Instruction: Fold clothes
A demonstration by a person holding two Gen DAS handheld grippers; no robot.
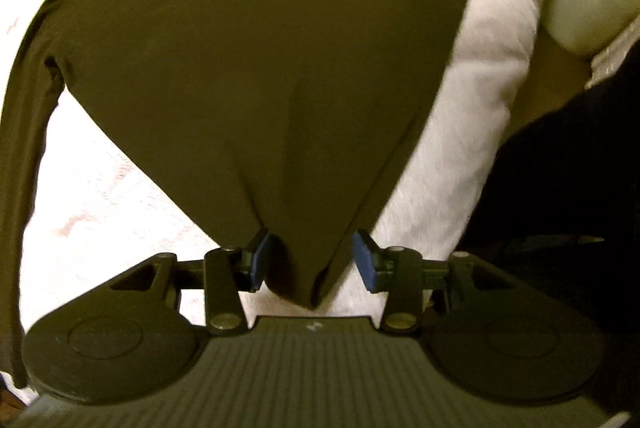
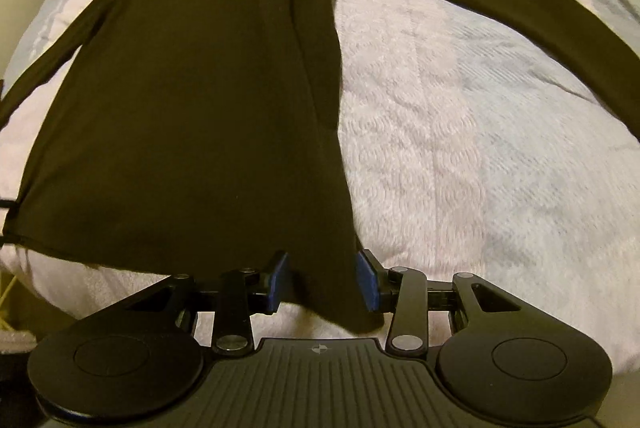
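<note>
Dark long-sleeved shirt (image 2: 192, 100) spread flat on pale quilted bed (image 2: 460, 148), hem corners lying between parted fingers of left gripper (image 1: 314, 260) and right gripper (image 2: 322, 280), neither clamped

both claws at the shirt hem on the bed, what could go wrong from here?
1. Both the left claw and right claw stand open around hem corners of the dark long-sleeve shirt; closing might catch only one layer, or none.
2. The sleeve lies stretched across the white quilt; it could drag or bunch during a fold.
</note>
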